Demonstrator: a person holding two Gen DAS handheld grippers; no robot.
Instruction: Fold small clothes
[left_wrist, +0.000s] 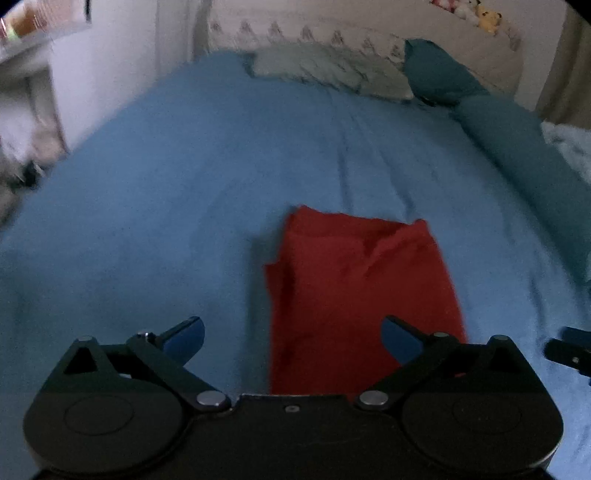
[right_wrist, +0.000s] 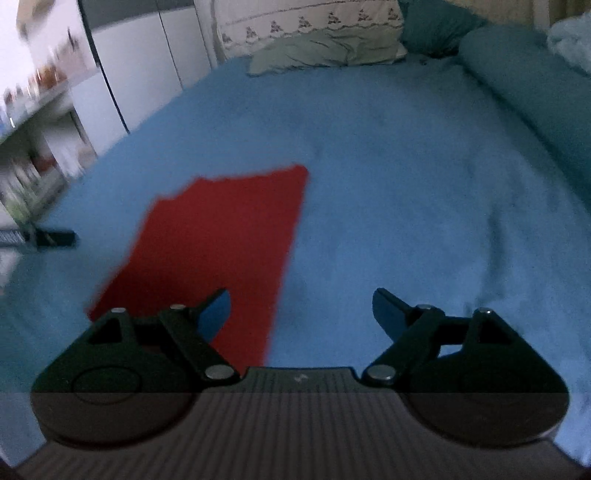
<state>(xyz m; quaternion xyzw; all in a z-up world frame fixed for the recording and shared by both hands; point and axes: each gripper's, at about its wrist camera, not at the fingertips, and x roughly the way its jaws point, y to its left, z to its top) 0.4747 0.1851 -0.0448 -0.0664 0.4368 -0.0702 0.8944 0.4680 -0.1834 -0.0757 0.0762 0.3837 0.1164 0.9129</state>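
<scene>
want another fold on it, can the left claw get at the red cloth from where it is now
Probably yes. The left claw hangs open right over the near end of the red cloth, which lies flat on the blue bedsheet. Nothing sits between them, and the right claw is off to the side.

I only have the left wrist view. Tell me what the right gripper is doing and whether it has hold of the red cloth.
Observer: In the right wrist view the right gripper stands wide open with nothing between its fingers; the red cloth lies flat on the blue bedsheet.
Operator: Report where the cloth sits relative to that gripper.
Observer: It lies to the gripper's left; only the left fingertip overlaps it in the picture, the right one is over bare sheet.
Operator: Describe the cloth's right edge; mine looks rumpled.
Observer: From the right wrist it reads as a straight, clean edge, with the far-left edge stepped.
</scene>
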